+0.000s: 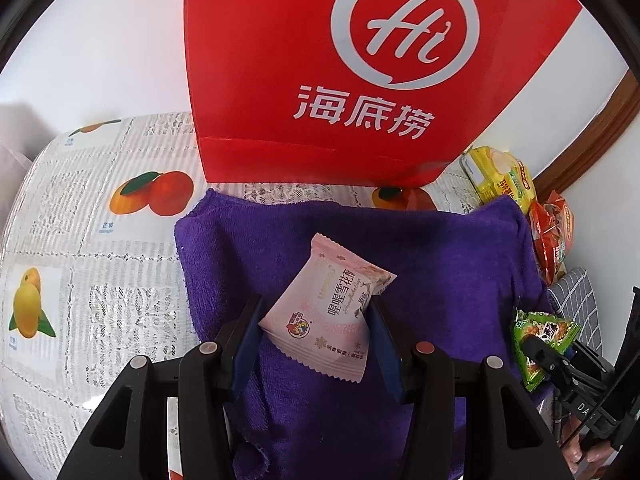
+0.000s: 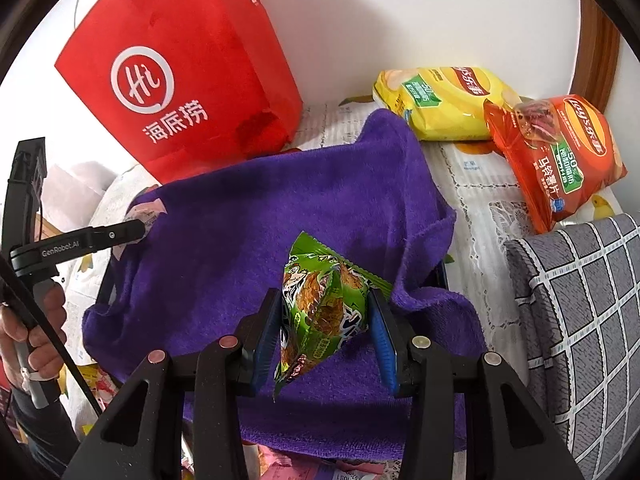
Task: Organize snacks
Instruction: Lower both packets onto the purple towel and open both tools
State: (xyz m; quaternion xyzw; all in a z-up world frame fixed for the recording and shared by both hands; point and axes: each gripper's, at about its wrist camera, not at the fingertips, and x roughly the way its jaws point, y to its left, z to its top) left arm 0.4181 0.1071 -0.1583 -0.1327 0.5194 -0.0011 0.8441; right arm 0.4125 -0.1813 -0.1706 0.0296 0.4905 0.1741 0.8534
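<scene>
My left gripper (image 1: pixel 316 316) is shut on a pink snack packet (image 1: pixel 326 308), held just above a purple towel (image 1: pixel 440 264). Over the same purple towel (image 2: pixel 248 220) my right gripper (image 2: pixel 326 320) is shut on a green snack packet (image 2: pixel 324 304). The green packet (image 1: pixel 540 344) and the right gripper's finger show at the right edge of the left wrist view. At the left of the right wrist view the pink packet (image 2: pixel 146 216) peeks out behind the left gripper's finger. A red paper bag (image 1: pixel 360 60) stands upright behind the towel, also visible as the red bag (image 2: pixel 180 80).
A yellow chip bag (image 2: pixel 440 100) and an orange chip bag (image 2: pixel 556 156) lie at the back right near the wall. A grey checked cushion (image 2: pixel 580 320) sits at the right. The fruit-print tablecloth (image 1: pixel 80 240) spreads to the left. A person's hand (image 2: pixel 40 328) holds the left gripper's handle.
</scene>
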